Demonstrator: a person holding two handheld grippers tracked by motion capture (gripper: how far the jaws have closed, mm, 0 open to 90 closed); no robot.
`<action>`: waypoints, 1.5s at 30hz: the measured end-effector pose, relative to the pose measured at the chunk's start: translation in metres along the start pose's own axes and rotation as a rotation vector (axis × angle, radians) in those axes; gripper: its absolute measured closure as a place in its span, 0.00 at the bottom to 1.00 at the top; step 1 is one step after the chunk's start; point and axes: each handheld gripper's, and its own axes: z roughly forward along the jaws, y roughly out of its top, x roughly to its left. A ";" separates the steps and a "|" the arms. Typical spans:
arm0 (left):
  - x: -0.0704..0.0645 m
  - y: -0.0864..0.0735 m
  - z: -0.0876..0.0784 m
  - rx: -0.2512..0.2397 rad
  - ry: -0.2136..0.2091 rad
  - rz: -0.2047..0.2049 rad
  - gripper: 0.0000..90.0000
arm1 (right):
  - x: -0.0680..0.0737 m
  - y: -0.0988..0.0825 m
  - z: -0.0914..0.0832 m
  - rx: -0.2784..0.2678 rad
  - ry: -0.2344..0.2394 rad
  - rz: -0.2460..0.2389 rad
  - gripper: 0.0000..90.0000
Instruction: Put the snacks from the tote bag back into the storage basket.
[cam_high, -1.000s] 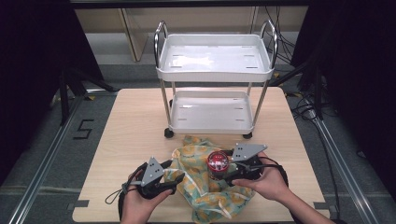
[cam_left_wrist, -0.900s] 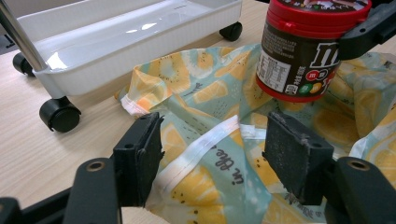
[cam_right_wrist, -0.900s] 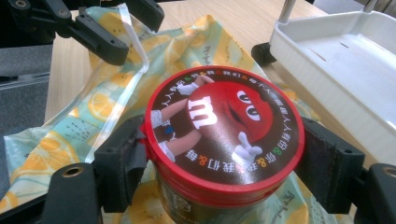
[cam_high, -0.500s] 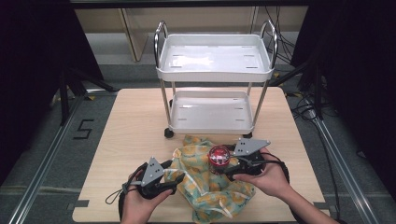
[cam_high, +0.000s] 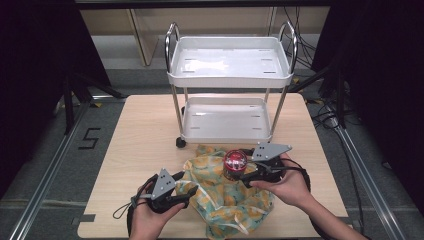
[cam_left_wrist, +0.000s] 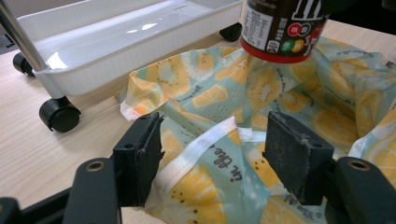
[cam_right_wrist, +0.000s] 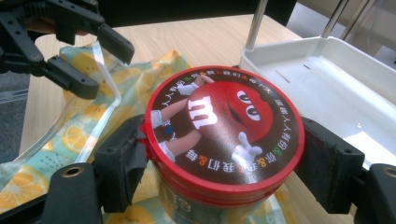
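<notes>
The cart (cam_high: 227, 117) blocks the far side; table (cam_high: 145, 135) left of it lies open.

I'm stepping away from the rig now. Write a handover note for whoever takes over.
Right gripper: jaws clamped on the red-lidded candy tub, held above the lemon-print bag.
Left gripper: jaws open around the bag's white-edged rim, not pinching it.
The bag lies crumpled on the table, in front of the white two-shelf cart.
Done: tub gripped and lifted.
Left, probably: move the tub onward, perhaps to the cart; both shelves look bare.
</notes>
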 end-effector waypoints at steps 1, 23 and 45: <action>0.000 0.000 0.000 0.000 -0.001 -0.001 0.40 | 0.001 0.000 0.000 -0.004 -0.005 0.016 0.28; 0.000 0.001 -0.001 -0.010 -0.001 -0.005 0.40 | -0.005 0.003 0.001 -0.040 -0.048 0.020 0.28; 0.001 0.000 -0.001 -0.011 0.002 -0.004 0.40 | -0.016 0.006 -0.003 -0.046 -0.076 0.039 0.28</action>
